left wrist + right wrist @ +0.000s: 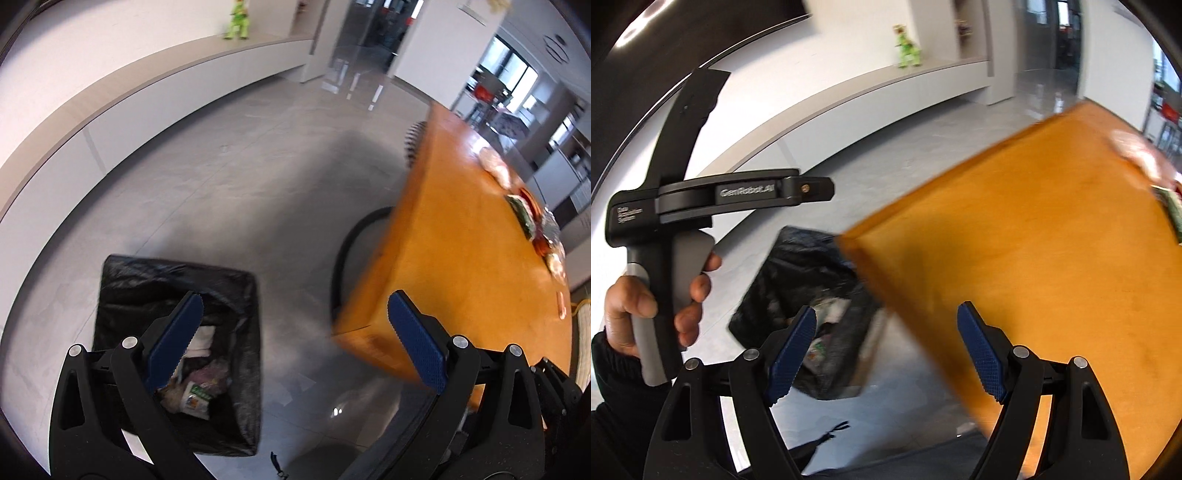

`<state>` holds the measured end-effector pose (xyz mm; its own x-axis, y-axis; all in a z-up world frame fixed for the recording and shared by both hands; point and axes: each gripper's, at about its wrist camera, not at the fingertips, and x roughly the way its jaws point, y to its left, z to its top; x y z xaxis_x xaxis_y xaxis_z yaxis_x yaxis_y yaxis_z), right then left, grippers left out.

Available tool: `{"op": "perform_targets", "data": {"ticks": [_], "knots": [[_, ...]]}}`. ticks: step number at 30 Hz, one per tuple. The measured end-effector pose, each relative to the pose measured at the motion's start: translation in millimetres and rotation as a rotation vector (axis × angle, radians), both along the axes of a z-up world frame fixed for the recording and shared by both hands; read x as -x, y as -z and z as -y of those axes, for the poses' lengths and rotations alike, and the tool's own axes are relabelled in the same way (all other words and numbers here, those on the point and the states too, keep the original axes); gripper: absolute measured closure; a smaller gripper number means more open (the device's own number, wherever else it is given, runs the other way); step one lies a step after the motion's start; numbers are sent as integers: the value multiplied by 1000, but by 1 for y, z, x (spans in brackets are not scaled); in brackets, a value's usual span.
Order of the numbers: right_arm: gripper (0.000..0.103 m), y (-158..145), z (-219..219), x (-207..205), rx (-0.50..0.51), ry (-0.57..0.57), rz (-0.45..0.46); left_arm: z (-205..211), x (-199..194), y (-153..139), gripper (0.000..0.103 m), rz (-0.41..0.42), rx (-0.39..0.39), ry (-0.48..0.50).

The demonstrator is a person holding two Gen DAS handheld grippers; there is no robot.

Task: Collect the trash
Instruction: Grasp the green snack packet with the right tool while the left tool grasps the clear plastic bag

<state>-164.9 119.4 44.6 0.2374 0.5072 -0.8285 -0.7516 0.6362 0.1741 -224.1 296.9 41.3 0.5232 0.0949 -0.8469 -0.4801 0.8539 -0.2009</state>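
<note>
The left gripper (295, 314) and right gripper (886, 332) were both held wide apart with nothing between them; wrappers (195, 397) were seen inside the black-lined bin (177, 273) on the floor, beside the orange table (461, 258), where more trash (535, 225) was left.

The left gripper (295, 321) has its two blue-padded fingers spread wide with nothing between them. The right gripper (886, 338) is likewise parted and holds nothing. In the right wrist view the left hand (655, 299) wraps around the grey handle of its gripper, thumb on one side, fingers curled round the front, with a dark sleeve at the wrist.
</note>
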Motion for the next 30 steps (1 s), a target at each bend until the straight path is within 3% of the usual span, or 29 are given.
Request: {"op": "perform_targets", "data": {"ticks": [5, 14, 22, 30], "knots": [[24, -9, 46, -52, 10, 106, 13, 40, -57, -7, 6, -6, 19, 91], [24, -10, 127, -181, 34, 295, 24, 114, -177, -21, 6, -46, -40, 240], [24, -8, 160, -271, 60, 330, 27, 163, -277, -23, 6, -76, -84, 334], [24, 3, 171, -345, 182, 330, 75, 199, -373, -21, 6, -103, -95, 400]]}}
